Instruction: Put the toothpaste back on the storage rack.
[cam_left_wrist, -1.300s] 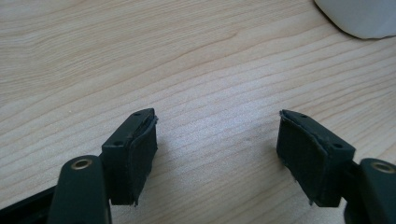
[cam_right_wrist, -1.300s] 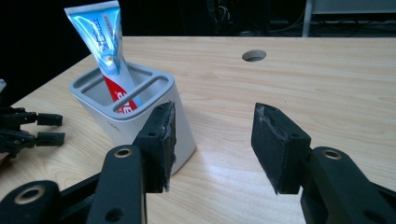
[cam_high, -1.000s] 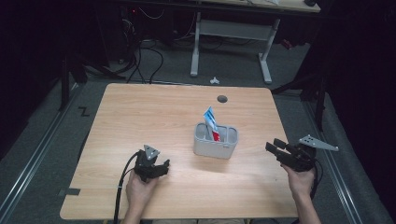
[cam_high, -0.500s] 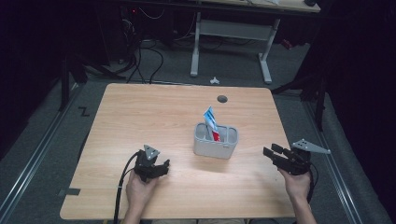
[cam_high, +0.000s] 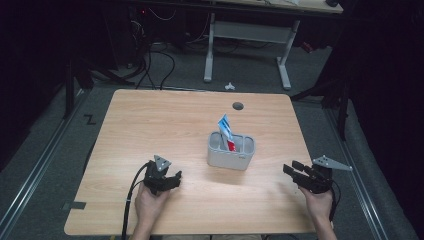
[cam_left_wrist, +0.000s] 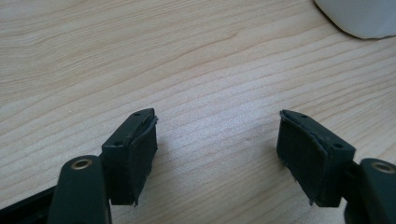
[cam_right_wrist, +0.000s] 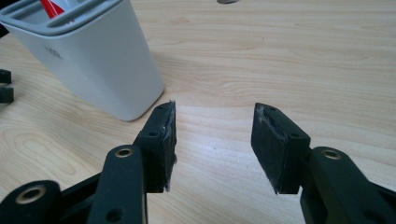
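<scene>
A pale grey holder (cam_high: 231, 151) stands near the middle of the wooden table (cam_high: 150, 125), with a red, white and blue tube (cam_high: 226, 130) sticking up out of it. My left gripper (cam_high: 169, 181) rests low over the table's front left, open, with bare wood between its jaws (cam_left_wrist: 217, 140). My right gripper (cam_high: 291, 168) hangs at the front right edge, open and holding nothing (cam_right_wrist: 212, 133). In the right gripper view the holder (cam_right_wrist: 88, 60) stands just left of and beyond the jaws, the red tube (cam_right_wrist: 52, 8) showing in its top.
A round cable hole (cam_high: 238, 106) sits near the table's far edge. Beyond the table stand a white desk frame (cam_high: 247, 35) and loose cables on the floor. A rail (cam_high: 40, 165) runs along the left. In the left gripper view the holder's base (cam_left_wrist: 359, 18) shows top right.
My right gripper has sunk lower toward the table's front right edge. The left gripper has stayed where it was.
</scene>
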